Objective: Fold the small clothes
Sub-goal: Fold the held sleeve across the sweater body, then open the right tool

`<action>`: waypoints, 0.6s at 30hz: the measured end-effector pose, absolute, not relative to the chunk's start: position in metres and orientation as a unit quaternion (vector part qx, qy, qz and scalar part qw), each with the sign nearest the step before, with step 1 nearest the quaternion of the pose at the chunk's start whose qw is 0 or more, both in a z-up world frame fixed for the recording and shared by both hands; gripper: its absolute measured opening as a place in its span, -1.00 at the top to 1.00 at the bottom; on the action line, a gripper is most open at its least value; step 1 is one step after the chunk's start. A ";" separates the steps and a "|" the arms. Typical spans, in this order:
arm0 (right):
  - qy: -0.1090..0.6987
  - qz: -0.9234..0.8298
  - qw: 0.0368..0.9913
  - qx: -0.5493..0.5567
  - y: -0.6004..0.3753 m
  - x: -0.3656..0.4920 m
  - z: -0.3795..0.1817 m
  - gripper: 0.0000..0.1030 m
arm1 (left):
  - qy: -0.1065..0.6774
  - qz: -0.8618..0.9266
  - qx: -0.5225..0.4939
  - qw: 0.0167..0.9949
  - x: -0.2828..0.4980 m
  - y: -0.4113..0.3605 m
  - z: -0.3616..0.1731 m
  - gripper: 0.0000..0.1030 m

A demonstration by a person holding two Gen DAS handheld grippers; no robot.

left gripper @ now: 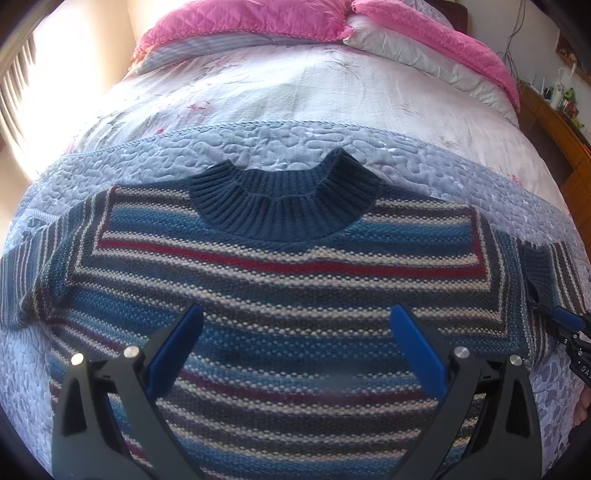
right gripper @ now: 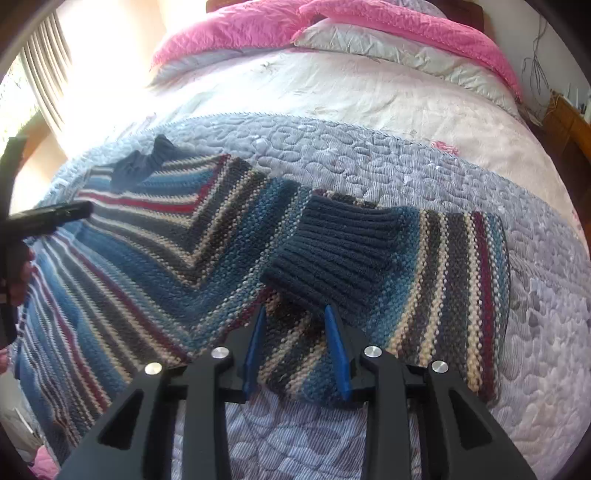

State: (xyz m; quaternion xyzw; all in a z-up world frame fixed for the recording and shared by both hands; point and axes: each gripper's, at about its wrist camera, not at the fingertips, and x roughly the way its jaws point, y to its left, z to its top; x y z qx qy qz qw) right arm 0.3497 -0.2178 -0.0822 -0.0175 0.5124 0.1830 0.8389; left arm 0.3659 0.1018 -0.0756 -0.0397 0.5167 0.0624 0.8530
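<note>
striped sweater point(left gripper: 280, 280) spread flat on the quilted bedspread point(left gripper: 258, 144), collar far, hem near, right sleeve point(right gripper: 388, 266) lying crosswise with its cuff doubled back toward the body. right gripper point(right gripper: 295, 314) nearer that sleeve, part-closed astride a fold just near of the cuff, clamping uncertain. left gripper point(left gripper: 295, 321) spread wide over the chest, empty.

You are working in a home bedroom. A made bed fills both views, spread with a quilted lavender coverlet point(left gripper: 280, 142) over a pale floral sheet point(left gripper: 295, 92), a pink quilt point(left gripper: 258, 20) bunched at its head. Sunlit curtains point(right gripper: 48, 62) hang on one side, and a cluttered wooden shelf point(left gripper: 554, 110) stands on the other.
</note>
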 end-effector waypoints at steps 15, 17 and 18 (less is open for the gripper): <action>0.531 0.046 0.844 0.061 -0.362 0.306 -0.074 0.18 | 0.591 -0.185 -0.095 0.779 0.404 -0.090 -0.087 -0.94; 0.531 0.037 0.844 0.063 -0.373 0.297 -0.074 0.18 | 0.606 -0.204 -0.104 0.762 0.411 -0.113 -0.097 -0.93; 0.529 0.033 0.846 0.064 -0.379 0.292 -0.074 0.18 | 0.613 -0.207 -0.109 0.755 0.414 -0.121 -0.102 -0.93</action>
